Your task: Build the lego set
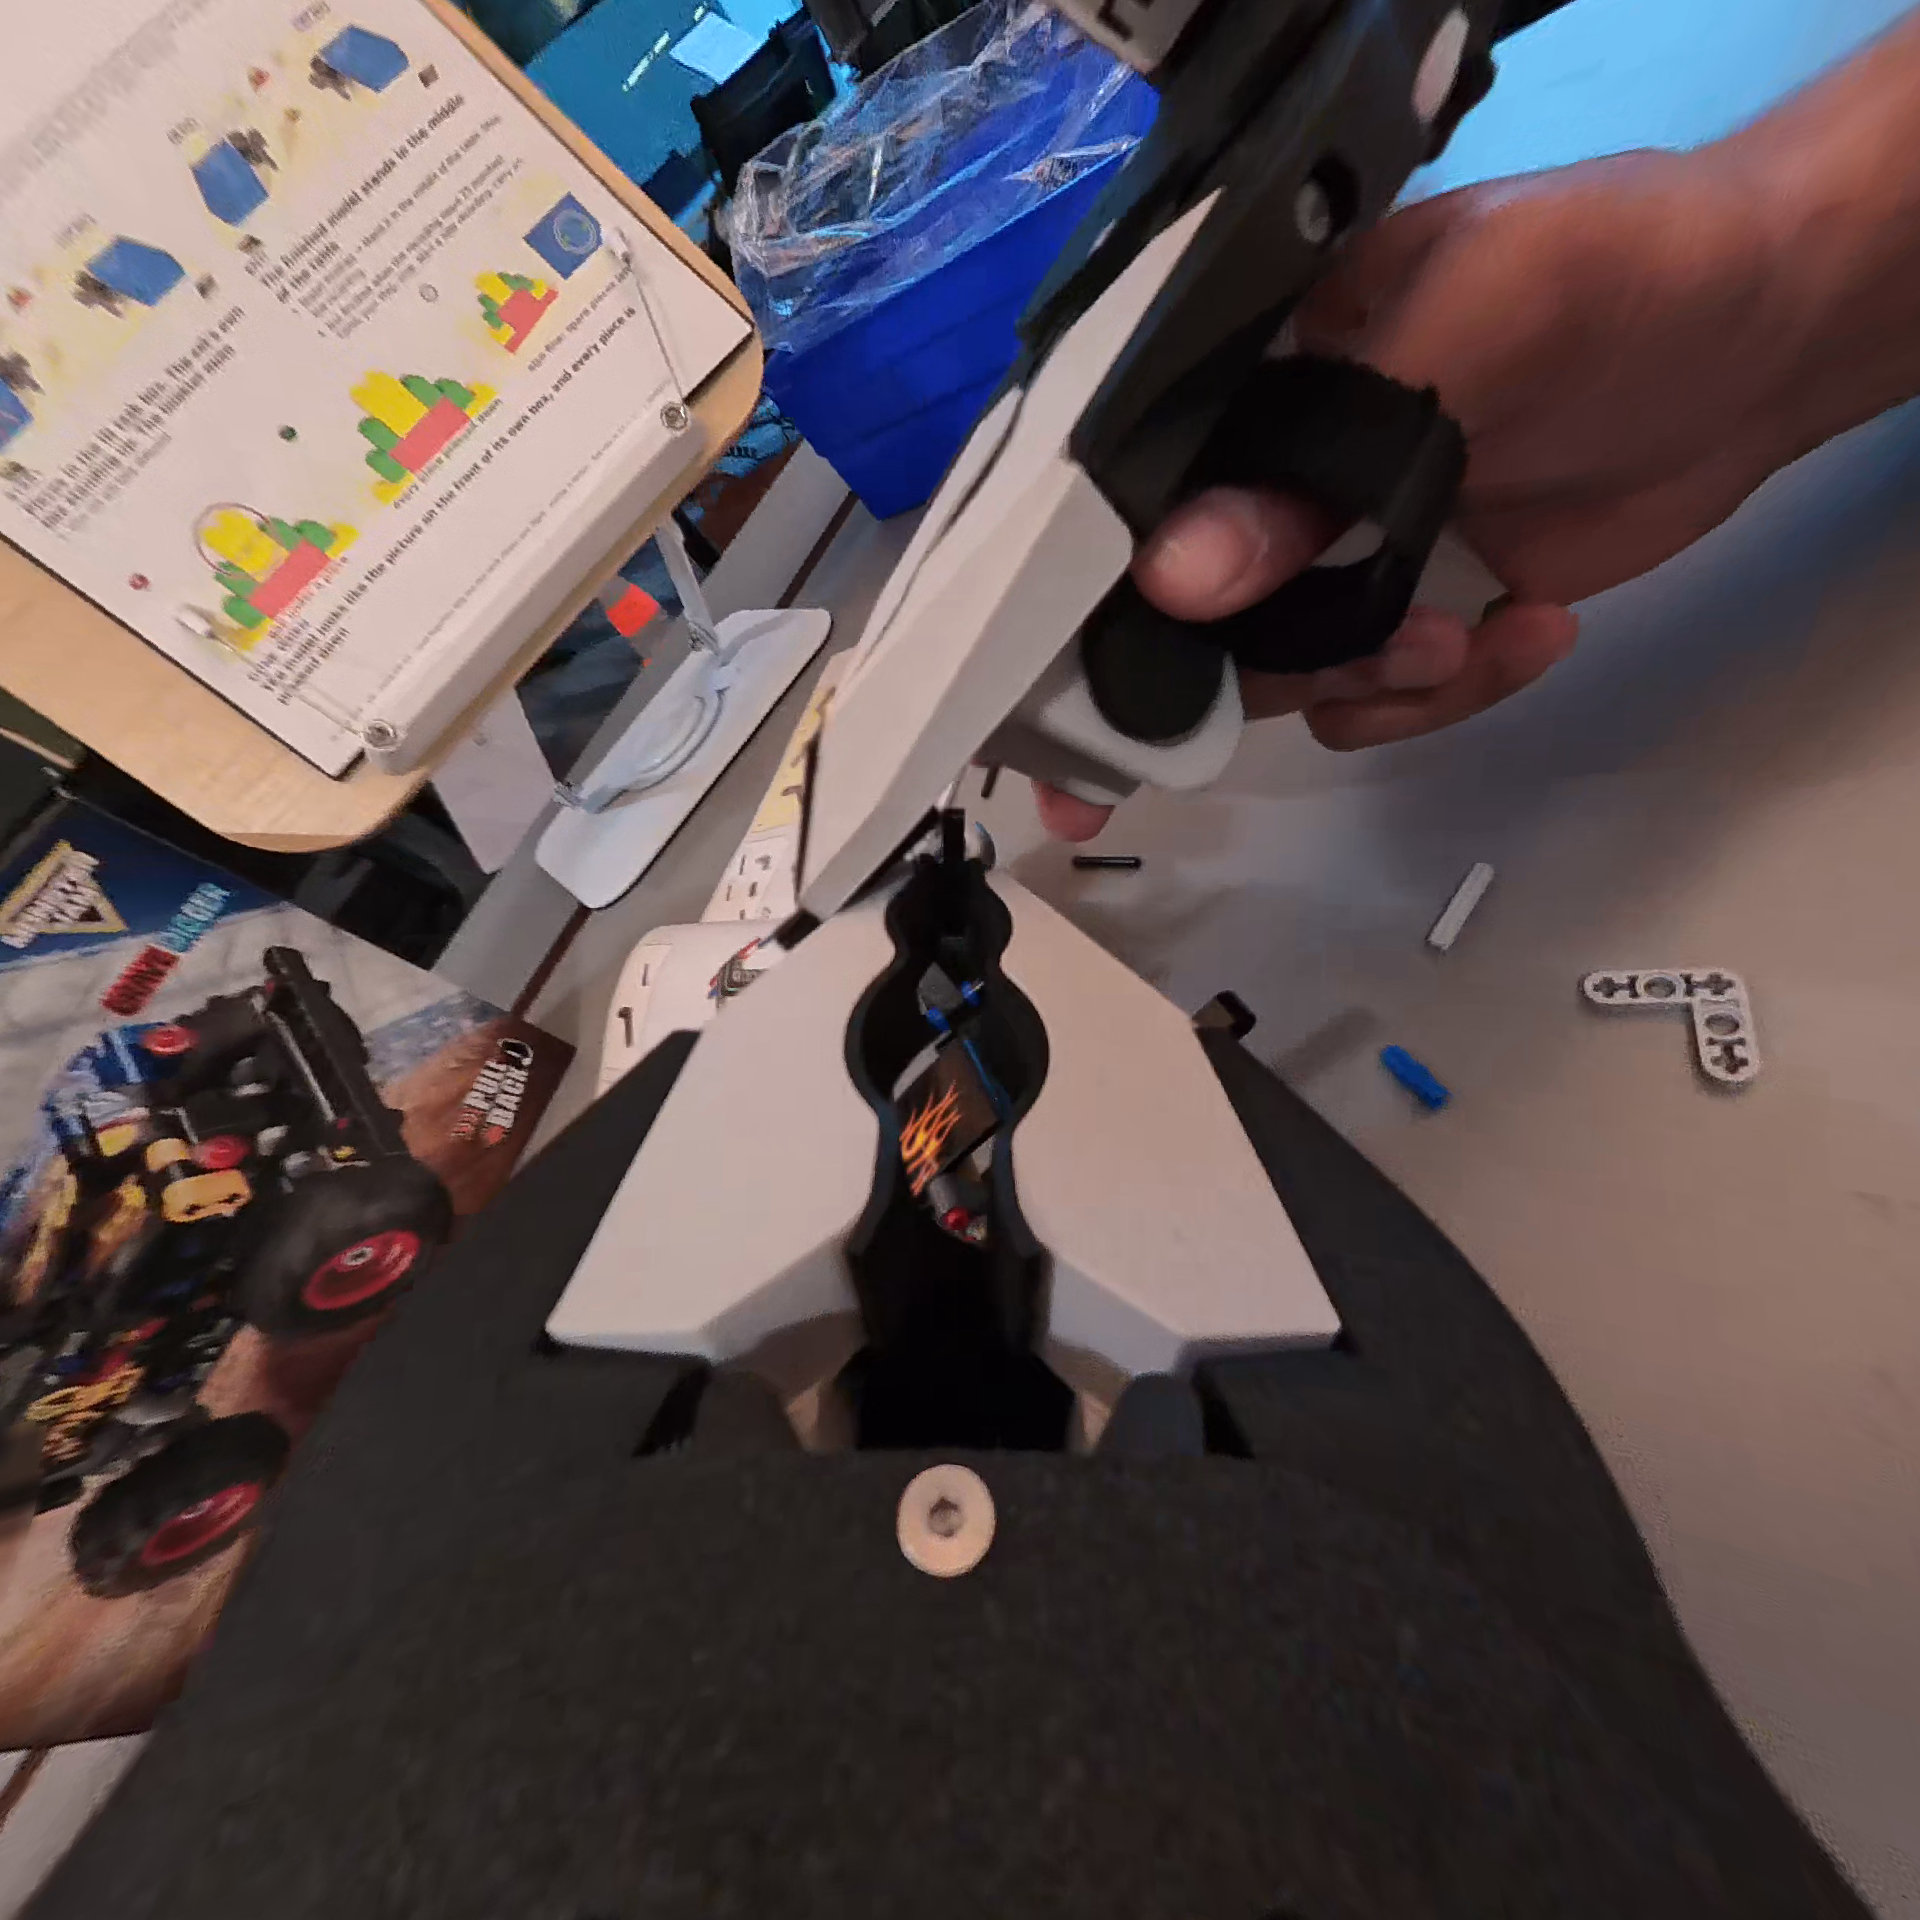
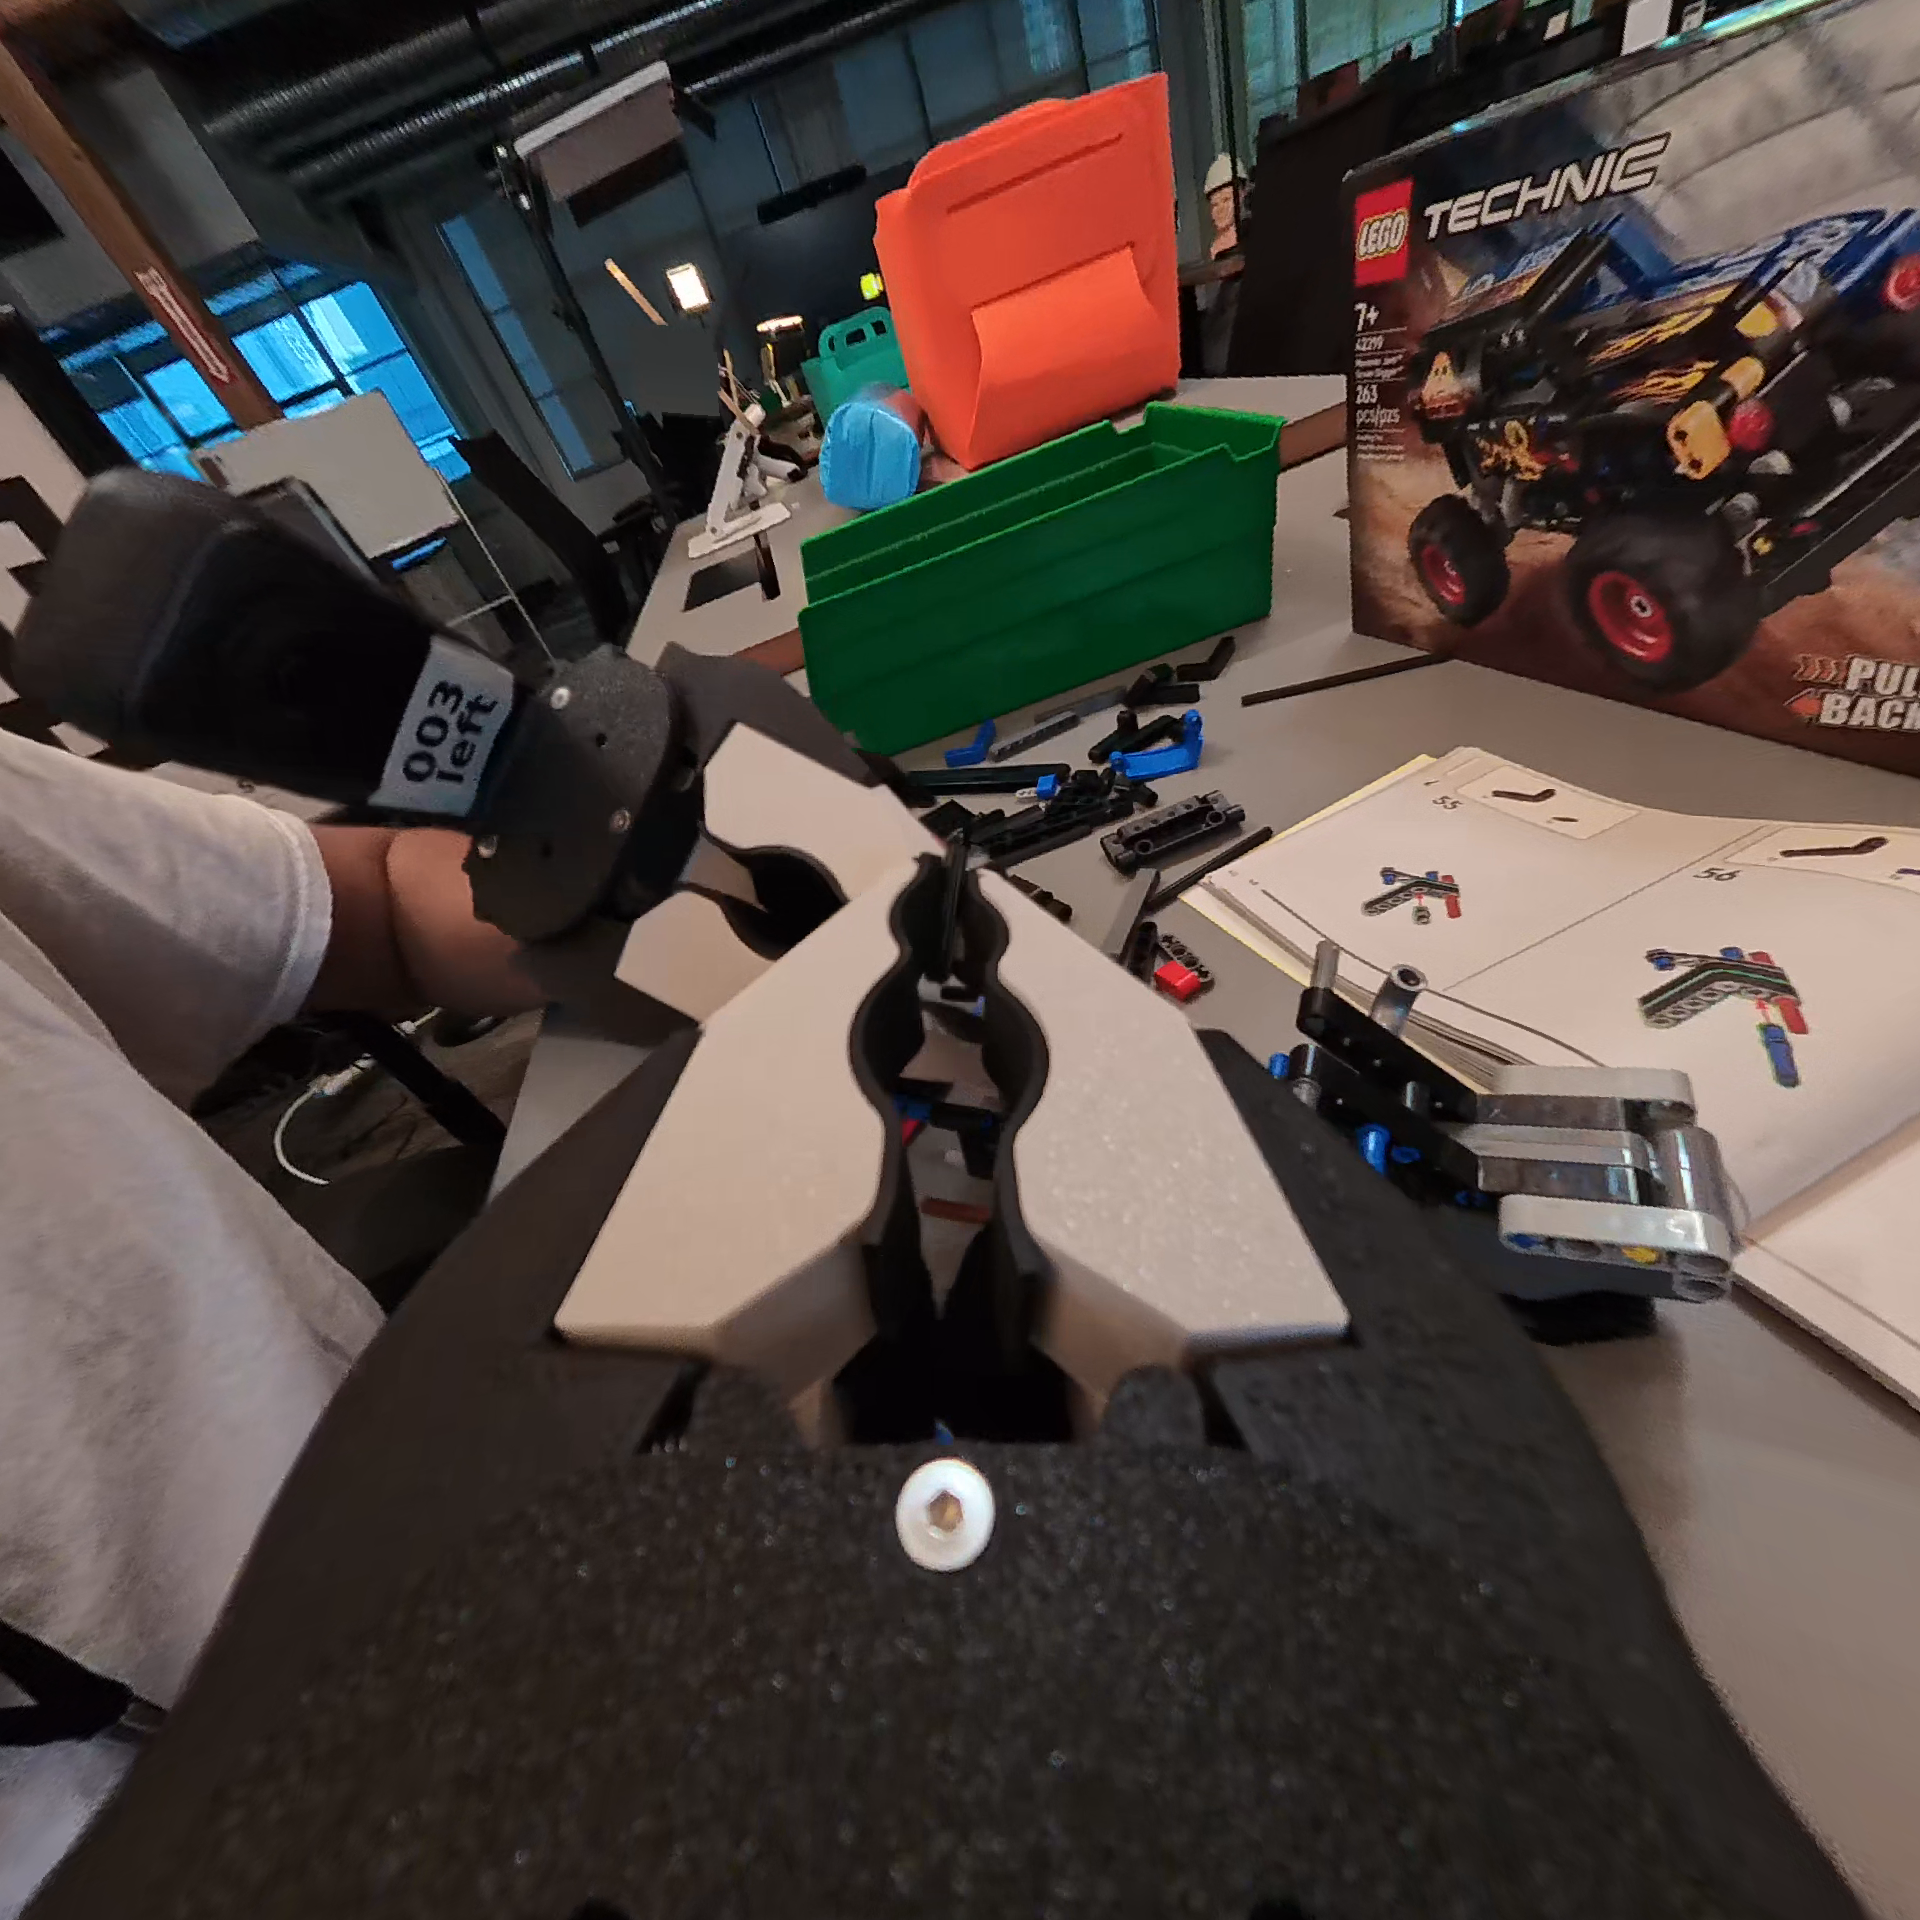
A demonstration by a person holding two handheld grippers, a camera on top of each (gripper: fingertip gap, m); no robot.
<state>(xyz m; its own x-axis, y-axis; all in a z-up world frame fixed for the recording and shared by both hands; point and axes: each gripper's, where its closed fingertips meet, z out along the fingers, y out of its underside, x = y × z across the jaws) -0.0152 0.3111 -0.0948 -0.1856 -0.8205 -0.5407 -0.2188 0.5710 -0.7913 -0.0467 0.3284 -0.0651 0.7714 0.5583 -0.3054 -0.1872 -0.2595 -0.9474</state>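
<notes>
Closest in the left wrist view, the left gripper (image 1: 948, 914) is squeezed tight on a small black lego build (image 1: 951, 1117) with orange flames on it and blue bits. That piece sits between the two grey fingers (image 1: 727, 1164). Just past the tips, the right gripper (image 1: 940, 831) comes in from the top right, held by a hand (image 1: 1507, 436), and its tip touches the far end of the same piece. On the table (image 1: 1662, 1455) to the right lie a grey L-shaped piece (image 1: 1683, 1013), a blue pin (image 1: 1413, 1077), a little grey rod (image 1: 1460, 906) and a black pin (image 1: 1107, 861). To the left lies the lego box (image 1: 208, 1195), and a sheet with pictures (image 1: 312, 312) stands on a holder.

Next, in the right wrist view, the right gripper (image 2: 951, 883) is pinched shut on a thin black piece (image 2: 951, 914). The left gripper (image 2: 790, 883) is just beside it on the left. Loose black and blue parts (image 2: 1070, 769) lie in front of a green bin (image 2: 1039, 582). An open booklet (image 2: 1558, 935) lies to the right with a grey and black lego chunk (image 2: 1538, 1153) on it.
</notes>
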